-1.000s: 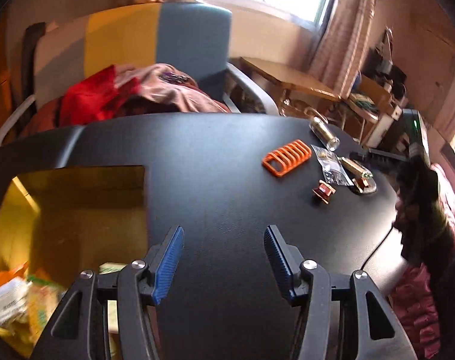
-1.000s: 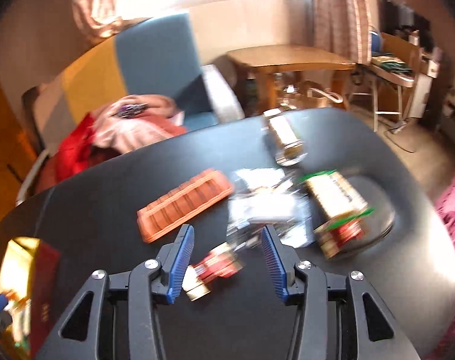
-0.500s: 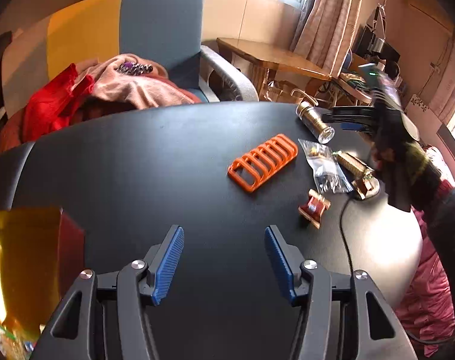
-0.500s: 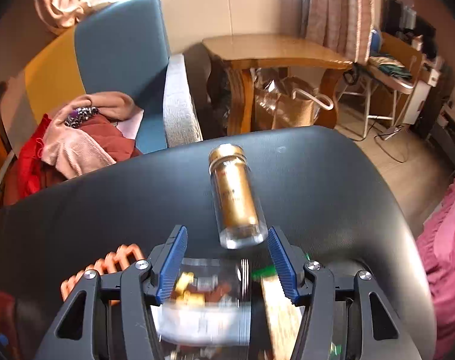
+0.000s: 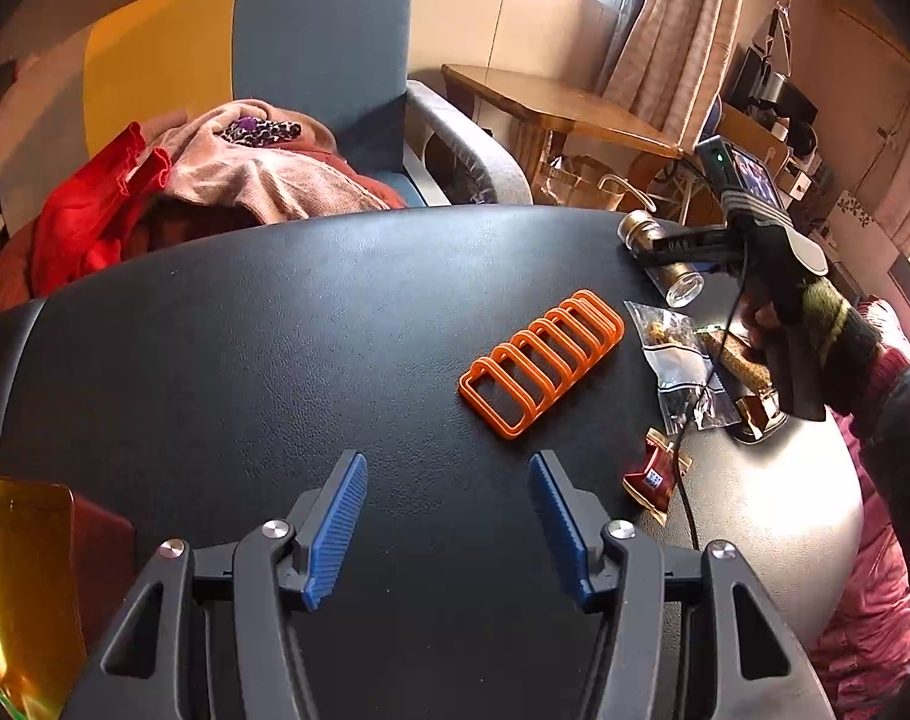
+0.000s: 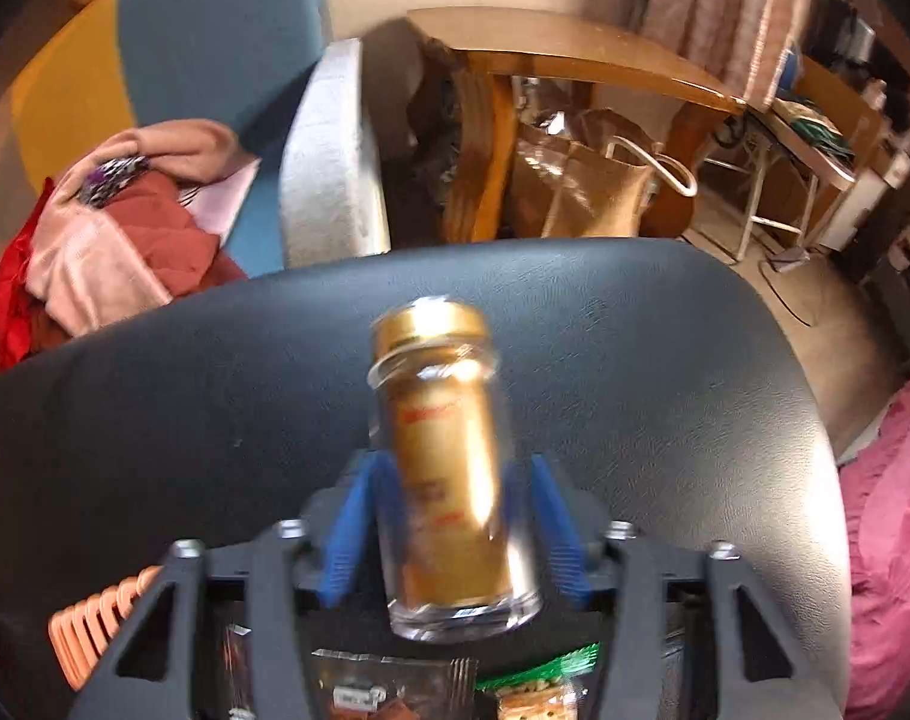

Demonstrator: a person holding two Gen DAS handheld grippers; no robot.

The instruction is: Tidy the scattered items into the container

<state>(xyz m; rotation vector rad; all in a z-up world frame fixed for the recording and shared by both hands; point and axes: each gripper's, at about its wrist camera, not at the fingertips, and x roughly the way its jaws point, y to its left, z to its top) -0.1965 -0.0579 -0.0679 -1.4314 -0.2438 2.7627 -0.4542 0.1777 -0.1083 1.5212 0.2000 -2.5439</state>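
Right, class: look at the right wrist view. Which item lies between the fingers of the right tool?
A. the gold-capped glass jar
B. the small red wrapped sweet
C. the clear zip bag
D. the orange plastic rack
A: the gold-capped glass jar lies on its side between the blue pads of the right tool, whose jaws are closing around it, while the orange plastic rack sits off to the lower left.
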